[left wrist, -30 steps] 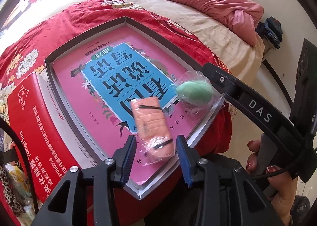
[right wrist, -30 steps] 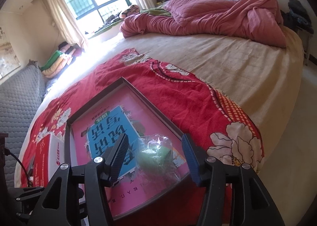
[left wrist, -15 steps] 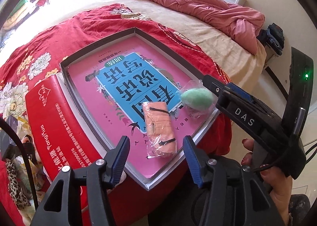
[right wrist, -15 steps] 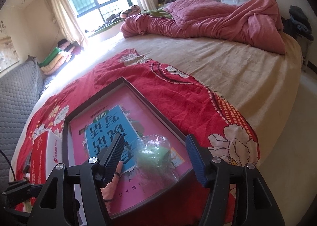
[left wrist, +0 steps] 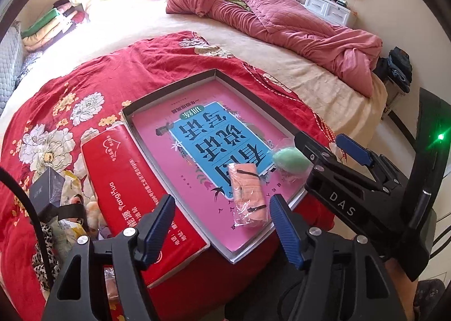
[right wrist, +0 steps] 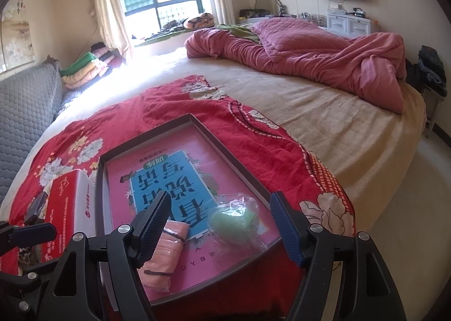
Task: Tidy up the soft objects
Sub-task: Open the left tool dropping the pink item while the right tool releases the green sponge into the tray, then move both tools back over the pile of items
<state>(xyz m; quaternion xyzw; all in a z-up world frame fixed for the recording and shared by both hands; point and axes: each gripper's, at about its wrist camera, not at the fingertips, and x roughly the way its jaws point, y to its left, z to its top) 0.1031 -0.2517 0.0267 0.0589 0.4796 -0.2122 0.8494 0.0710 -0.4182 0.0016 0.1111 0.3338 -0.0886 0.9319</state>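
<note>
In tray (left wrist: 169,90): one pink bundle (left wrist: 248,194), one green sponge (left wrist: 290,162).

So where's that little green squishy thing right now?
The green sponge in its clear bag lies in the near right corner of the shallow box on the bed, just right of the pink roll.

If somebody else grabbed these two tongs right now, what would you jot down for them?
Left tongs: open, just been opening, nothing between them.
Right tongs: open, just been opening, nothing gripped.
The wrapped pink sponge and the bagged green egg-shaped sponge lie side by side in the shallow box, on the pink book.
Done: both are placed.
Left: possibly the soft bits beside the red carton.
</note>
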